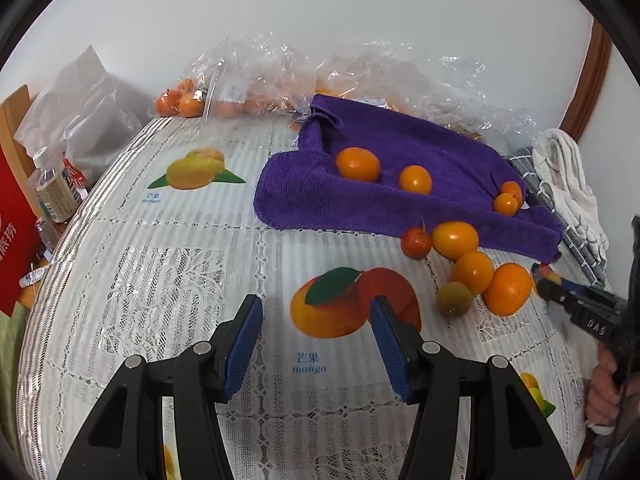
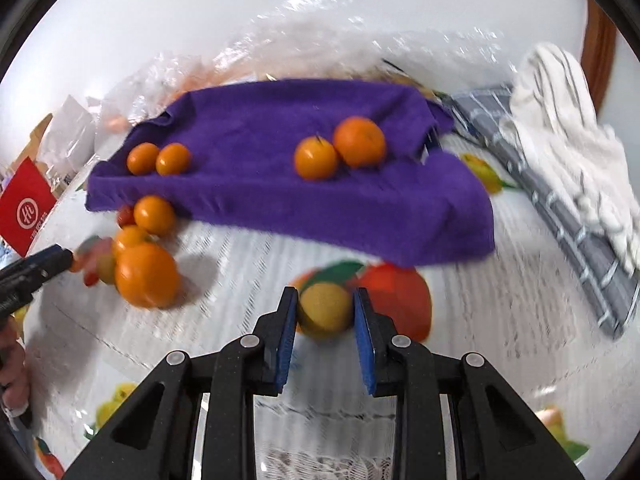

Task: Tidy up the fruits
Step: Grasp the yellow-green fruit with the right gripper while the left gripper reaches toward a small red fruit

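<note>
four oranges [image 2: 316,158] on towel [image 2: 280,120]

Printed on tablecloth [image 1: 200,264] beneath mango pictures: "芒果" and "mango" in blue. Marked on black gripper body at right edge: "DAS". White characters on red box [image 1: 16,240], partly cut off.

A home: lace tablecloth [image 1: 160,280] with printed mangoes, bagged oranges [image 1: 180,102], folded towels [image 1: 568,184].
</note>
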`<state>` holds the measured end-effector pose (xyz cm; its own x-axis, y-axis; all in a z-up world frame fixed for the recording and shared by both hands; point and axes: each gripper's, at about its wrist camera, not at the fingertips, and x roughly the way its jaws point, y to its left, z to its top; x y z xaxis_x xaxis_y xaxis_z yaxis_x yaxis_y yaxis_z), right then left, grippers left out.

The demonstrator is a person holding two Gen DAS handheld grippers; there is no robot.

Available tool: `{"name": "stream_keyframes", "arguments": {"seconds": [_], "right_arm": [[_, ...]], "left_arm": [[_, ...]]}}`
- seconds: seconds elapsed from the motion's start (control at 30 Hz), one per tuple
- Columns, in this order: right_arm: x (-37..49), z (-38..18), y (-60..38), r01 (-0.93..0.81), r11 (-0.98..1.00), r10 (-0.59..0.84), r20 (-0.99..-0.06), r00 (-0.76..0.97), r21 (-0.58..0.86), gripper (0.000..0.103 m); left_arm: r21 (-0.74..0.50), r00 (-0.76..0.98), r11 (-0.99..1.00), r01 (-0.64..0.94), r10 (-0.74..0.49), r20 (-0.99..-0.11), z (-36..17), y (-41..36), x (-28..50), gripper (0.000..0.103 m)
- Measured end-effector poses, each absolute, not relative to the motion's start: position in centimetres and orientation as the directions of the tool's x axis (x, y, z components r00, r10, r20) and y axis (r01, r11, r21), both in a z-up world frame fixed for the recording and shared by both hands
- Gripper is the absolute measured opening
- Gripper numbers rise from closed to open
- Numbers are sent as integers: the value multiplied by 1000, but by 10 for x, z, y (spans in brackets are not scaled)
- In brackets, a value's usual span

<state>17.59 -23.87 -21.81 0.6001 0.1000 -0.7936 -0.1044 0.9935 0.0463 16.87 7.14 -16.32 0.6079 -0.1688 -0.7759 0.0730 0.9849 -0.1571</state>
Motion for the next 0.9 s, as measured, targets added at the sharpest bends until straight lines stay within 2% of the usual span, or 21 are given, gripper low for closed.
{"name": "stream_keyframes", "arguments": {"seconds": [0.3, 0.43, 0.5, 0.8, 0.9], "right_arm": [[176, -217, -242, -95, 994, 99, -785, 611, 52, 28], [168, -213, -238, -89, 996, 63, -782, 620, 11, 27], [165, -211, -237, -88, 996, 50, -783, 620, -6, 27], [165, -210, -244, -58, 998, 44, -781, 623, 10, 28], [160, -208, -243, -63, 998, 44, -765, 642, 4, 27]], "left_arm": [[-145, 578, 985, 99, -175, -797, -167, 66, 172, 54], [-148, 580, 982, 115, -187, -793, -166, 63, 168, 54], [-138, 585, 981, 137, -192, -788, -163, 56, 164, 51], [-88, 626, 977, 197, -194, -755, -133, 8, 185, 51], [-89, 612, 978, 189, -189, -768, -135, -1, 202, 49]]}}
